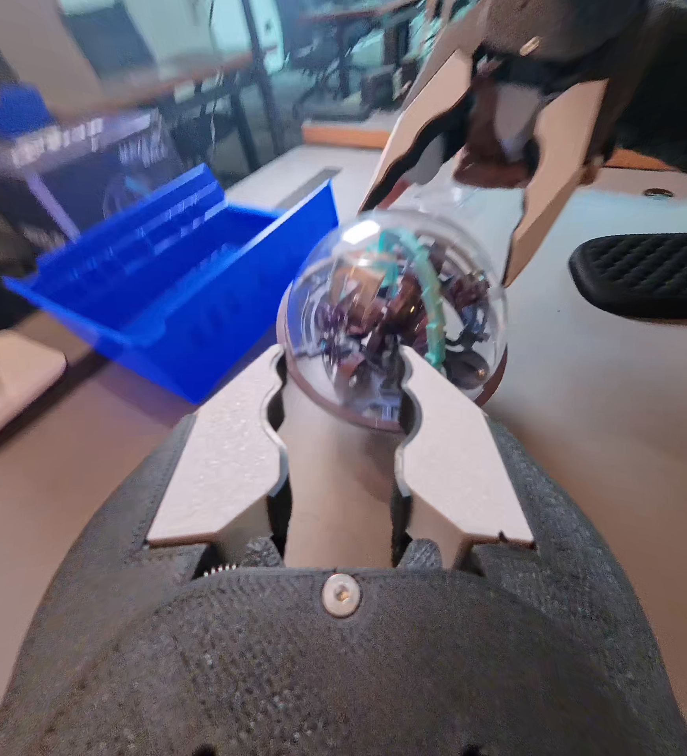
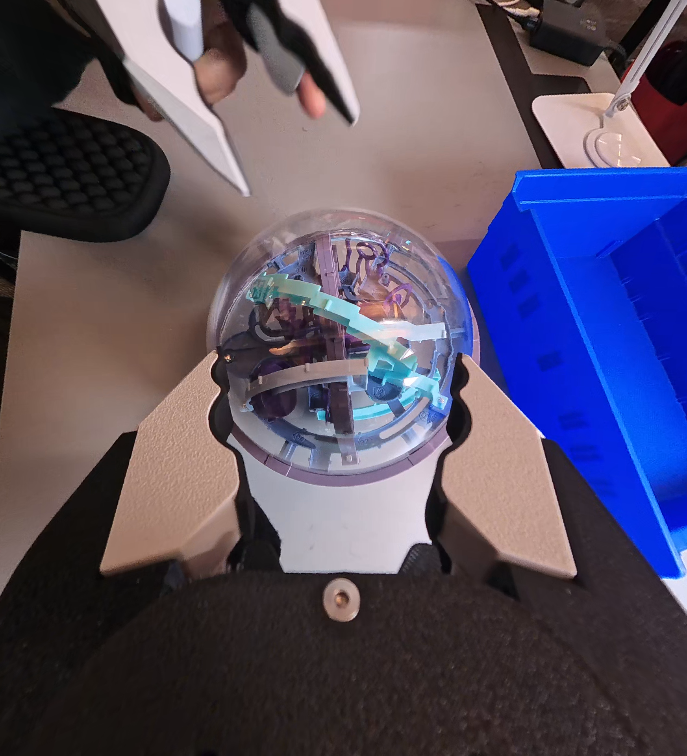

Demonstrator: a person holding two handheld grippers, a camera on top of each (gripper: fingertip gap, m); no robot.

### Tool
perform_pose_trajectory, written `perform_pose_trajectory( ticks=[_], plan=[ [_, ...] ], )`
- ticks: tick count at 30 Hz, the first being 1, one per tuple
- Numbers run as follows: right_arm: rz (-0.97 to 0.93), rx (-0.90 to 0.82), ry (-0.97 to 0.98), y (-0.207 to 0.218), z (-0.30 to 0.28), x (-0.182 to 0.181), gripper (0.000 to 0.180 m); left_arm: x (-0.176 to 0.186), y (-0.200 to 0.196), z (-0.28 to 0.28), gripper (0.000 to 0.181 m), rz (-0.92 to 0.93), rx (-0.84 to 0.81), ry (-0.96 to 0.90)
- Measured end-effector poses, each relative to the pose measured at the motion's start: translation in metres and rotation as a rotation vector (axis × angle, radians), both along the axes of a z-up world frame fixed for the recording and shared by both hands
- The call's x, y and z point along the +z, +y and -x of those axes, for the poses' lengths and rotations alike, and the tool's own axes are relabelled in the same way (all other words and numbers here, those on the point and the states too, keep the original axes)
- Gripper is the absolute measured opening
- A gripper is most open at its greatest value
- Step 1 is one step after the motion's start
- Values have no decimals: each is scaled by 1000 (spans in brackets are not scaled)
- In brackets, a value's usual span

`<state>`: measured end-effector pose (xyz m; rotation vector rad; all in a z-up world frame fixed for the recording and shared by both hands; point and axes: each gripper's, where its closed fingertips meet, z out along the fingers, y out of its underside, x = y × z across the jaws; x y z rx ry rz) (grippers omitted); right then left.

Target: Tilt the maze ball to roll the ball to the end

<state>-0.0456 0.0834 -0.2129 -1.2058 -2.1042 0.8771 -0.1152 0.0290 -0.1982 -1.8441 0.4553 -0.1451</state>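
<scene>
The maze ball (image 2: 337, 347) is a clear sphere with a mauve rim and teal, purple and grey tracks inside. My right gripper (image 2: 338, 360) is shut on it, one finger on each side at its widest part. A tiny shiny bead (image 2: 227, 359) sits at the ball's left edge. In the left wrist view the ball (image 1: 390, 319) is just beyond my left gripper (image 1: 341, 360), which is open and empty. The right gripper (image 1: 435, 245) grips the ball from the far side. The left gripper (image 2: 298, 157) also shows in the right wrist view, a little apart from the ball.
A blue plastic bin (image 2: 620, 347) stands close to the ball's right; it also shows in the left wrist view (image 1: 178, 286). A black mesh pad (image 2: 55, 180) overlaps the table's left edge. A white lamp base (image 2: 579, 127) is at the back right. A gloved hand (image 2: 219, 69) holds the left gripper.
</scene>
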Motion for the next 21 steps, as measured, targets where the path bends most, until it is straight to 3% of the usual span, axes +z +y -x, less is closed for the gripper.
perform_pose_trajectory(
  ticks=[2, 6, 11, 21],
  plan=[
    [-1, 2, -1, 0, 0, 0, 107, 12, 2, -8, 79, -71, -100, 56],
    [-6, 11, 4, -1, 1, 0, 107, -13, 10, -18, 112, 14, -252, 137],
    [-12, 24, 0, -3, 3, 1, 107, -50, 18, -30, 127, 122, -338, 167],
    [-5, 41, 13, -5, 8, 2, 107, -52, 26, -31, 130, 75, -322, 168]
  ],
)
